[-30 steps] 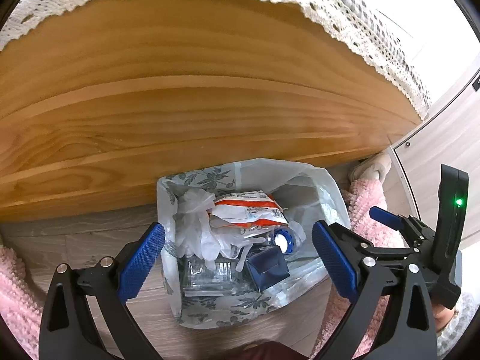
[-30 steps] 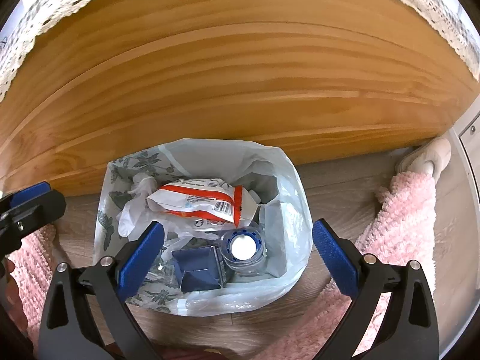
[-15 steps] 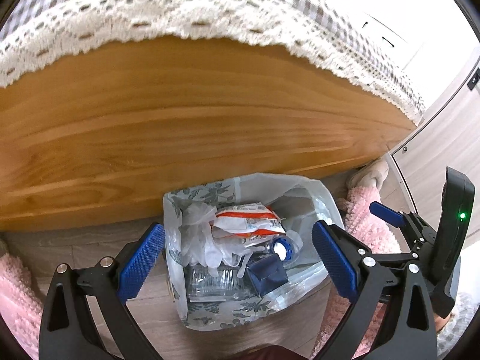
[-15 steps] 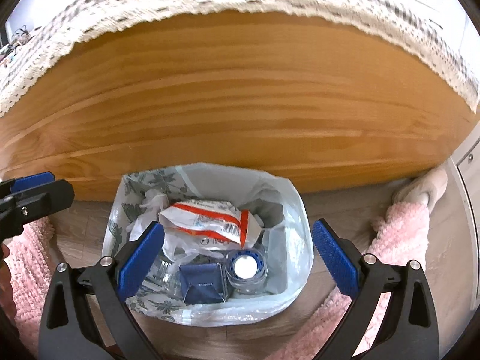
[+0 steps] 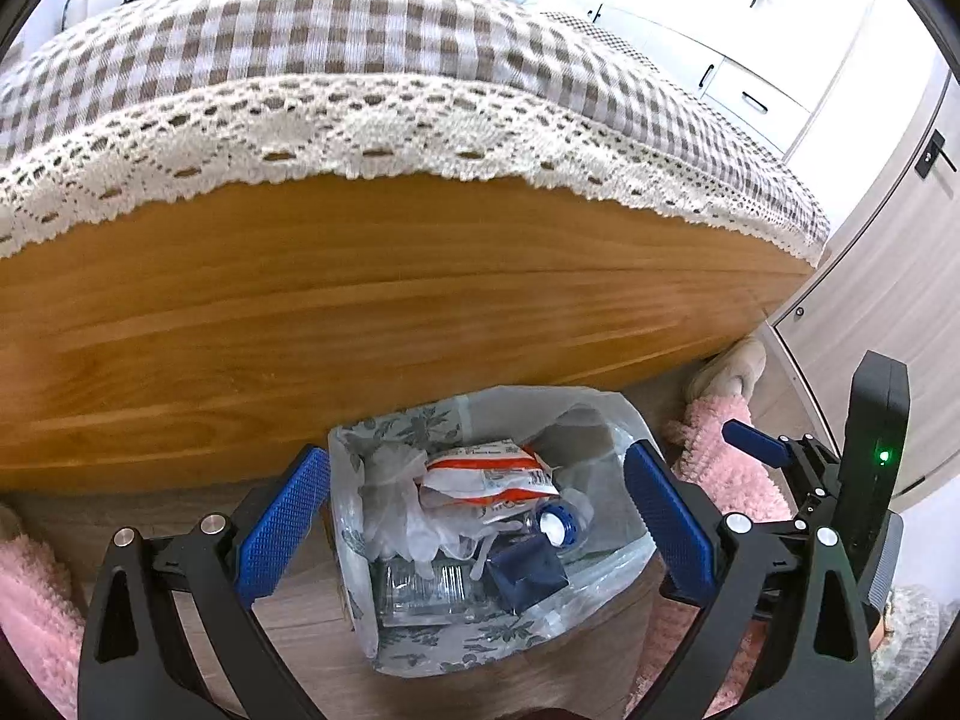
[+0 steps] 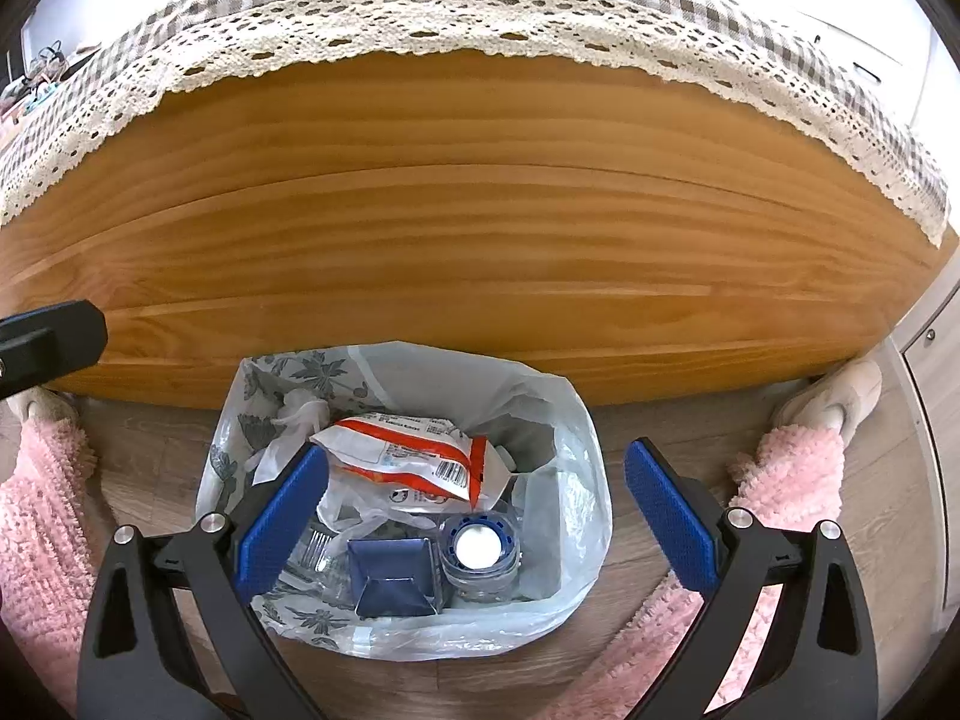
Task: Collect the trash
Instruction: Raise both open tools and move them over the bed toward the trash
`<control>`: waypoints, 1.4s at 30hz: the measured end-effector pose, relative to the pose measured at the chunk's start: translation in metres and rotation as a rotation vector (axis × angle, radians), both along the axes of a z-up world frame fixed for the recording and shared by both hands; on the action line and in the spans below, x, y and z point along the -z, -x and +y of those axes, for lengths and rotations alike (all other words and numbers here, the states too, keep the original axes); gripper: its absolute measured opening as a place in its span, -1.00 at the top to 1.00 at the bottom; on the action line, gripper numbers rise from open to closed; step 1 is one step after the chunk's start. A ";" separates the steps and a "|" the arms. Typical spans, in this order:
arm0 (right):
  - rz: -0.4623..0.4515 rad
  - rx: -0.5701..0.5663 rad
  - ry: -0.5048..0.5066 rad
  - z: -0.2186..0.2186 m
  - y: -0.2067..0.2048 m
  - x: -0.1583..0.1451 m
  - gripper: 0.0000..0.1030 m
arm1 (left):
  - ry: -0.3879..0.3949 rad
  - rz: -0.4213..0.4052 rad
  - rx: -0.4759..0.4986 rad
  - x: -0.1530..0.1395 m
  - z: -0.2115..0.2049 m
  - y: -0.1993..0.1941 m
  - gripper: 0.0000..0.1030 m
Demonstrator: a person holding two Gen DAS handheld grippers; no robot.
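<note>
Green lamp (image 5: 882,455): left wrist view only

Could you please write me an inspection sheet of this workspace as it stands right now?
Surface: wood-look floor, in front of a wooden bed frame.
Job's things: open trash bag standing on the floor, holding a red and white wrapper, a bottle with a blue cap, a dark blue carton, a clear glove and a clear plastic container.
Clutter: slipper by the bed frame.
Grippers: left gripper and right gripper both open and empty above the bag.
Cables: nothing seen.
Surroundings: checked bedspread with lace edge, white cupboards, pink fuzzy fabric at both sides.
</note>
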State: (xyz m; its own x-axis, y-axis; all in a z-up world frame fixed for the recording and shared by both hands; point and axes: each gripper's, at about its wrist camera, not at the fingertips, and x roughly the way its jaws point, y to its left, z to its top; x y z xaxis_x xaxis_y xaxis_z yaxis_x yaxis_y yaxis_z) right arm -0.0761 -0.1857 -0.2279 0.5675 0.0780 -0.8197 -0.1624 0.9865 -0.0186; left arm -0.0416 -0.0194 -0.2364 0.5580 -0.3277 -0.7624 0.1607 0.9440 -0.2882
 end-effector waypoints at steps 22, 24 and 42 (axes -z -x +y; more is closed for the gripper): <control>-0.311 0.000 -0.049 -0.002 -0.055 -0.106 -0.84 | 0.081 -0.190 -0.007 -0.097 0.022 -0.022 -0.85; -0.347 0.001 -0.057 0.003 -0.062 -0.118 -0.84 | 0.071 -0.216 -0.011 -0.104 0.022 -0.028 -0.85; -0.535 0.083 -0.116 -0.005 -0.127 -0.172 -0.84 | 0.043 -0.368 0.002 -0.158 0.015 -0.103 -0.85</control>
State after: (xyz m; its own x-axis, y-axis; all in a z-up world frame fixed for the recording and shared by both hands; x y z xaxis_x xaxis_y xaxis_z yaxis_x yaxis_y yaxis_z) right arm 0.0512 -0.1906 -0.0560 0.9103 0.0878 -0.4044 -0.0817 0.9961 0.0323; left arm 0.0615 -0.0048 -0.0785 0.7917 -0.3566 -0.4961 0.2627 0.9318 -0.2504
